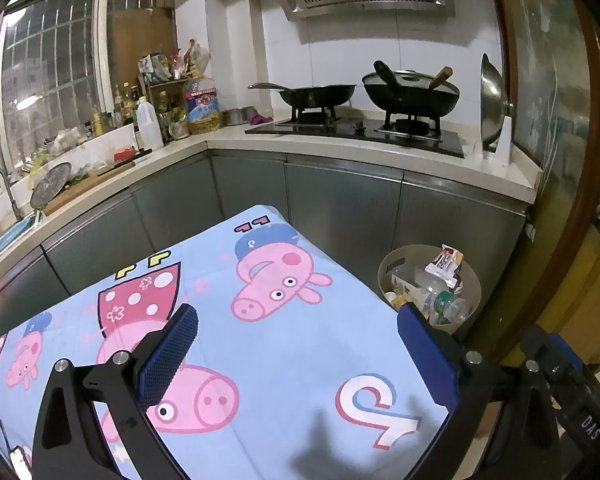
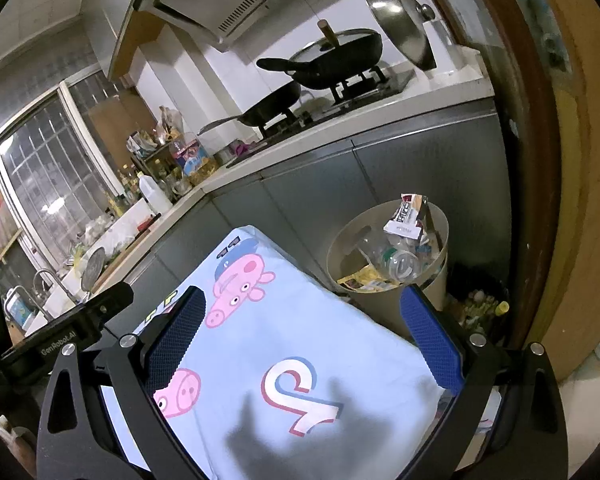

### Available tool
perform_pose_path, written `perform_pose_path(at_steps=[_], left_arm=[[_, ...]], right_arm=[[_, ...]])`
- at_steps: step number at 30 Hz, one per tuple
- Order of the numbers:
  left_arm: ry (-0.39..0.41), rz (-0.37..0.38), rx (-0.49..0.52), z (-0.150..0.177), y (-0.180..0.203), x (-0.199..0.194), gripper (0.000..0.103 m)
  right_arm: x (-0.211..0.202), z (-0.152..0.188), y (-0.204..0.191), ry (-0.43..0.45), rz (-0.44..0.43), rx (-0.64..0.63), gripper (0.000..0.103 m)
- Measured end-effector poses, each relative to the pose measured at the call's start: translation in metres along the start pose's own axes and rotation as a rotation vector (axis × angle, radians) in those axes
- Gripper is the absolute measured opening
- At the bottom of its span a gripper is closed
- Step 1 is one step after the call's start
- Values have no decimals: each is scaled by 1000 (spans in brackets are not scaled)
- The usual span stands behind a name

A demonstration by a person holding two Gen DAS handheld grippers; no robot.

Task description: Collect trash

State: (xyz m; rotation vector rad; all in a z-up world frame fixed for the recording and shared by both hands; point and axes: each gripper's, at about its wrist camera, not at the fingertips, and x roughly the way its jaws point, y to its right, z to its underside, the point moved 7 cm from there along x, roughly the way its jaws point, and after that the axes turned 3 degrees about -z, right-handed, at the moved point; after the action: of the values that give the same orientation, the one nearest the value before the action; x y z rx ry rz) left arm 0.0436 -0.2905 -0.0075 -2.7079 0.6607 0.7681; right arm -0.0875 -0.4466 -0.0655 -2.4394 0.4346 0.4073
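Both grippers, left gripper & right gripper, hang spread wide w/ nothing between the fingers over a bare cartoon-pig tablecloth, while the trash sits piled in the bin just past the table's far-right corner, so collection looks about done.

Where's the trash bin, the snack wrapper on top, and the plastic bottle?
trash bin (image 2: 342,240), right wrist view, on its near-left rim.
snack wrapper (image 2: 407,216), right wrist view, on its printed front.
plastic bottle (image 1: 448,305), left wrist view, on its green-labelled neck.
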Motion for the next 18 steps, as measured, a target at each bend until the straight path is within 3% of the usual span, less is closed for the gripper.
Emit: perform_pose_path(at_steps=[18], left_arm=[[-65,8,22,7,9,24,99]], right_arm=[[20,2,12,-45,2,35,97]])
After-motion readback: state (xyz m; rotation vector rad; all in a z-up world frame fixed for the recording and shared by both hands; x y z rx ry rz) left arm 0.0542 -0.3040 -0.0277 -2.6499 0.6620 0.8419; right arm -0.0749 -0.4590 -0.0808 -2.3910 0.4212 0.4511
